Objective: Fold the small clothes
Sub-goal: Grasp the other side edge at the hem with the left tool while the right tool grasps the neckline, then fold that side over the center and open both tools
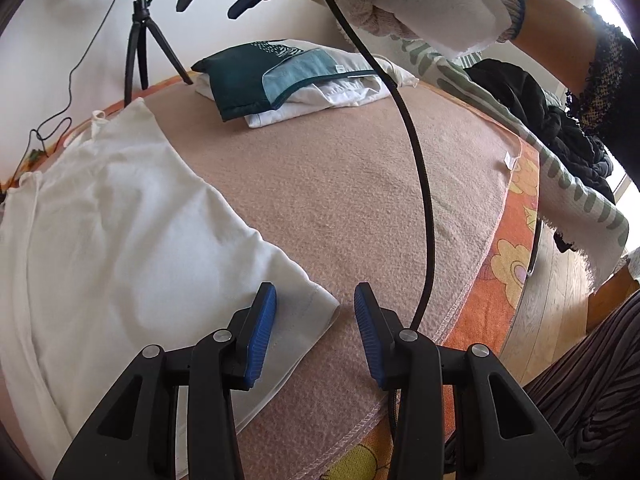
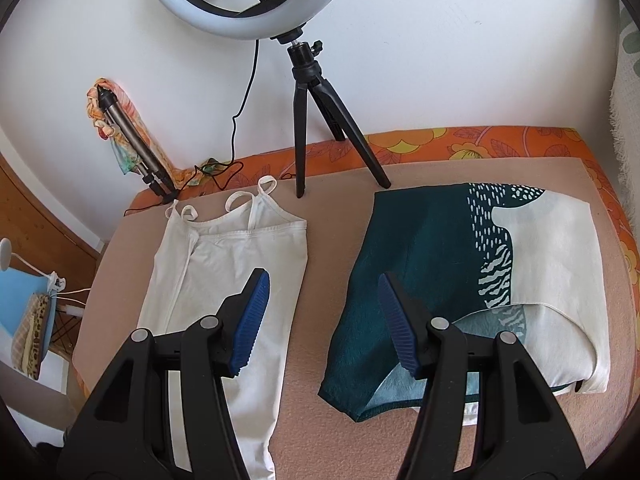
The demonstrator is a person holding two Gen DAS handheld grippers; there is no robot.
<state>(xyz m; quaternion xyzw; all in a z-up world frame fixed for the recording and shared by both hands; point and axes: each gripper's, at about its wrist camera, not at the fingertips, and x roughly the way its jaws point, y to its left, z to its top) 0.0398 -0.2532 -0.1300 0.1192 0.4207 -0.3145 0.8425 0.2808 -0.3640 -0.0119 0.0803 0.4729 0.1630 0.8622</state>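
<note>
I count one white strappy cotton top (image 2: 224, 276) laid flat on the single pinkish-beige blanket (image 2: 312, 400). One folded pile of clothes (image 2: 440, 280) lies beside it, topped by a teal-and-cream patterned piece. One white ring light (image 2: 248, 8) stands on one black tripod (image 2: 316, 120). My two blue-padded grippers, left (image 1: 315, 334) and right (image 2: 322, 326), both gape.

Two near downward views, probably overlapping.

White camisole (image 2: 224, 276), teal-and-cream patterned garment (image 2: 460, 280), pink-beige blanket (image 1: 340, 184), orange floral sheet (image 2: 460, 144) and blue pads (image 2: 251, 320) are seen.
</note>
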